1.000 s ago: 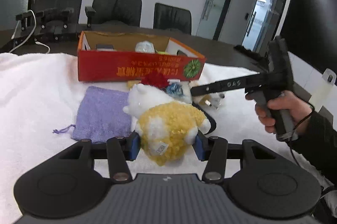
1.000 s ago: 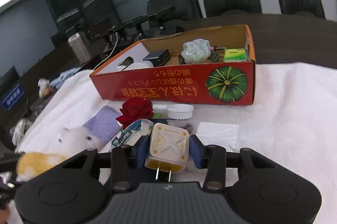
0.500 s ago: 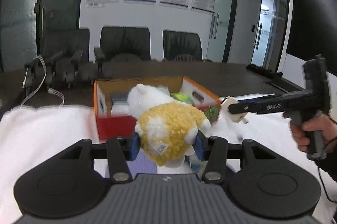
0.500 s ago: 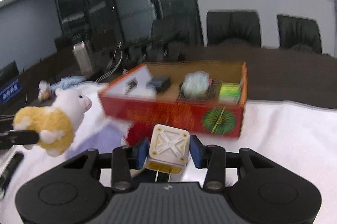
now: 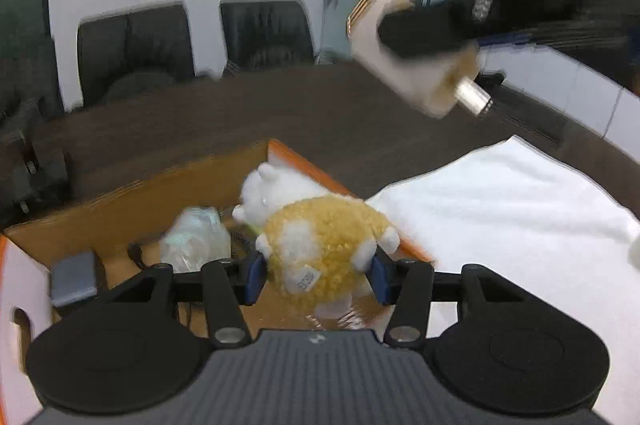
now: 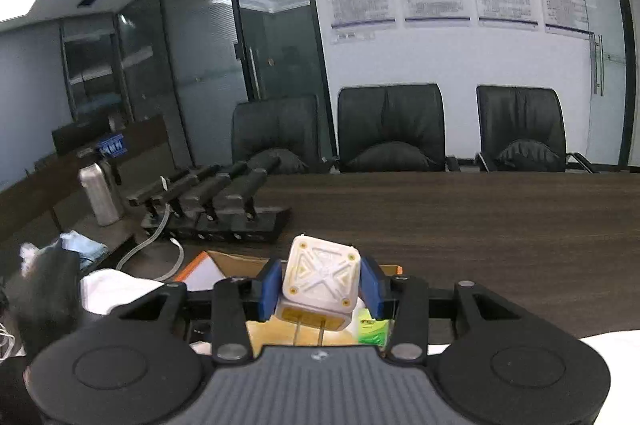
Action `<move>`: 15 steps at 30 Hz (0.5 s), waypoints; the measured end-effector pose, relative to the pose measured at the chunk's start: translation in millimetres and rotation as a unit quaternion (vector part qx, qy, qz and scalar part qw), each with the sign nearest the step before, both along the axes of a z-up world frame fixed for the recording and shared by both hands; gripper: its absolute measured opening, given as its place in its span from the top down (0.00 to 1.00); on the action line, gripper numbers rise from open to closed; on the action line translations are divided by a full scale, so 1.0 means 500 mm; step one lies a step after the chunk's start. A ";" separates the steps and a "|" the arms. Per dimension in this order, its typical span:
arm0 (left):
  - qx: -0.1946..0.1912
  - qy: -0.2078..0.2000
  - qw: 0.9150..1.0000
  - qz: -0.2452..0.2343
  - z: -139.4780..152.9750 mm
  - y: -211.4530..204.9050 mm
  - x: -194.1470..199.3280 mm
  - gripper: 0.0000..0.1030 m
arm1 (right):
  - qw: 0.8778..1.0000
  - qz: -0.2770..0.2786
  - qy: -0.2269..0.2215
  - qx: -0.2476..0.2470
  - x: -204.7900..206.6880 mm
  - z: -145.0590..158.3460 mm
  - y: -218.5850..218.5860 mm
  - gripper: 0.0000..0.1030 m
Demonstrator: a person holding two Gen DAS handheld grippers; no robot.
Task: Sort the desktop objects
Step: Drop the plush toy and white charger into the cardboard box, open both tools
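My left gripper [image 5: 316, 271] is shut on a yellow and white plush sheep [image 5: 320, 245] and holds it over the right end of the open cardboard box [image 5: 132, 193]. My right gripper [image 6: 320, 283] is shut on a white cube plug adapter [image 6: 320, 281] and holds it above the same box [image 6: 208, 267]. The adapter also shows, blurred, in the left wrist view [image 5: 420, 65], high at the upper right. Inside the box lie a crumpled clear bag [image 5: 196, 239], a grey block [image 5: 74, 279] and a green packet [image 6: 372, 331].
A white cloth [image 5: 500, 217] covers the table to the right of the box. Dark tabletop [image 6: 460, 217] lies beyond, with a row of black devices [image 6: 212, 205], a metal bottle [image 6: 100, 199] and office chairs [image 6: 392, 129] behind.
Both grippers rose from the cloth and moved forward over the box, each keeping its object. The right gripper with the adapter now hangs higher, above the left one.
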State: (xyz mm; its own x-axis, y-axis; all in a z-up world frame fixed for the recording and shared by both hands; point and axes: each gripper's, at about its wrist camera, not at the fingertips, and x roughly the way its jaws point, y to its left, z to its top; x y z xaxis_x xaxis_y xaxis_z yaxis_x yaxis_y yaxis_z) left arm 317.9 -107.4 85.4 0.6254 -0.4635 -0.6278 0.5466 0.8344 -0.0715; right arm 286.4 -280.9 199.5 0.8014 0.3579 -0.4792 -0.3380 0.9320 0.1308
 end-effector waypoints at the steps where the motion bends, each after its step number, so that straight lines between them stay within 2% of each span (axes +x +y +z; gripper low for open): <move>1: 0.011 0.011 1.000 0.001 -0.019 -0.006 0.016 0.50 | 1.000 -0.003 0.006 -0.007 0.019 -0.006 0.006 0.60; 4: 0.032 0.028 0.999 -0.006 -0.072 -0.015 0.034 0.51 | 0.999 -0.008 0.026 -0.020 0.077 -0.035 0.024 0.60; 8: -0.022 0.044 0.998 -0.037 -0.094 0.010 0.022 0.51 | 0.997 -0.003 0.066 -0.030 0.155 -0.088 0.063 0.60; 9: -0.035 0.061 0.997 -0.044 -0.098 0.022 0.029 0.48 | 0.997 -0.003 0.070 -0.035 0.167 -0.100 0.071 0.60; 11: -0.042 0.097 0.994 -0.034 -0.104 0.044 0.044 0.33 | 0.995 -0.014 0.073 -0.063 0.203 -0.125 0.103 0.60; 12: -0.037 0.107 0.993 -0.019 -0.104 0.048 0.047 0.21 | 0.994 -0.024 0.076 -0.072 0.223 -0.139 0.114 0.60; 13: -0.032 0.108 0.994 -0.001 -0.103 0.058 0.050 0.20 | 0.993 -0.030 0.085 -0.081 0.245 -0.155 0.127 0.60; 15: -0.037 0.093 0.995 0.002 -0.092 0.079 0.042 0.20 | 0.988 -0.046 0.109 -0.099 0.299 -0.191 0.151 0.60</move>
State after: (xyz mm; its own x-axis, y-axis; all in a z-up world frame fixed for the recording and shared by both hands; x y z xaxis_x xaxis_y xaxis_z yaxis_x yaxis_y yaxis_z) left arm 339.0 -68.2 39.5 0.5037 -0.5111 -0.6965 0.5147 0.8251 -0.2332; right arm 436.0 -205.6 104.0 0.6963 0.1706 -0.6971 -0.2348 0.9720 0.0034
